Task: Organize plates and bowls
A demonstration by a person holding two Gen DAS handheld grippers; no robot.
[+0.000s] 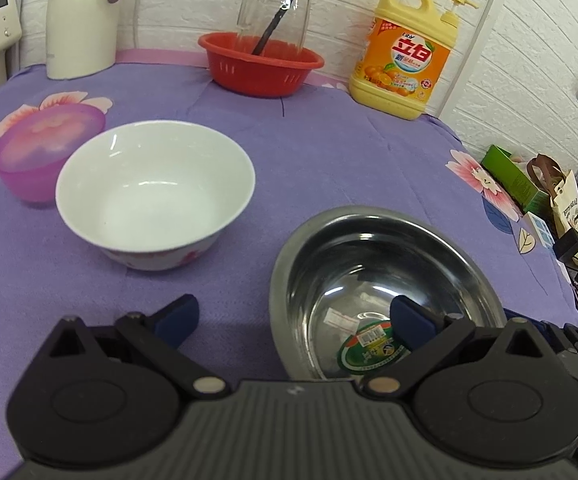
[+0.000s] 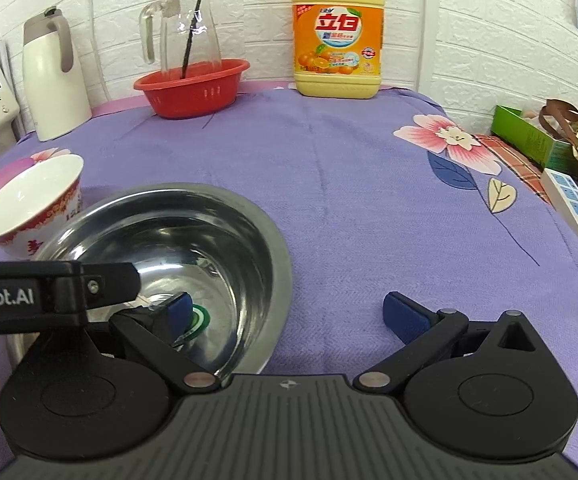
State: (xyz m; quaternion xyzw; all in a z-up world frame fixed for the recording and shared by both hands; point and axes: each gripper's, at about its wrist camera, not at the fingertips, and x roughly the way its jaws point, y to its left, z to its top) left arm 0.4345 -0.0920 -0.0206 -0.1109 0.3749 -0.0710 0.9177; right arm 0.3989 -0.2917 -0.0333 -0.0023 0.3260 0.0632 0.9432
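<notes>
A steel bowl (image 1: pixel 369 256) with a green sticker inside stands on the purple cloth. My left gripper (image 1: pixel 295 320) is open and straddles the bowl's left rim, one pad inside and one outside. Over the right rim of the steel bowl (image 2: pixel 209 236) my right gripper (image 2: pixel 293 316) is open the same way, its left pad inside. To the left of the steel bowl stands a white bowl (image 1: pixel 155 194) with a red pattern outside, also seen as the white bowl (image 2: pixel 29 208) in the right wrist view. Behind it sits a pink translucent bowl (image 1: pixel 45 148).
At the back stand a red basket (image 2: pixel 193 88) holding a glass jug (image 2: pixel 187 28), a yellow detergent bottle (image 2: pixel 337 32) and a white thermos (image 2: pixel 53 80). A power strip (image 2: pixel 569 200), a green box (image 2: pixel 529 136) and a bag (image 1: pixel 565 204) lie off the table's right edge.
</notes>
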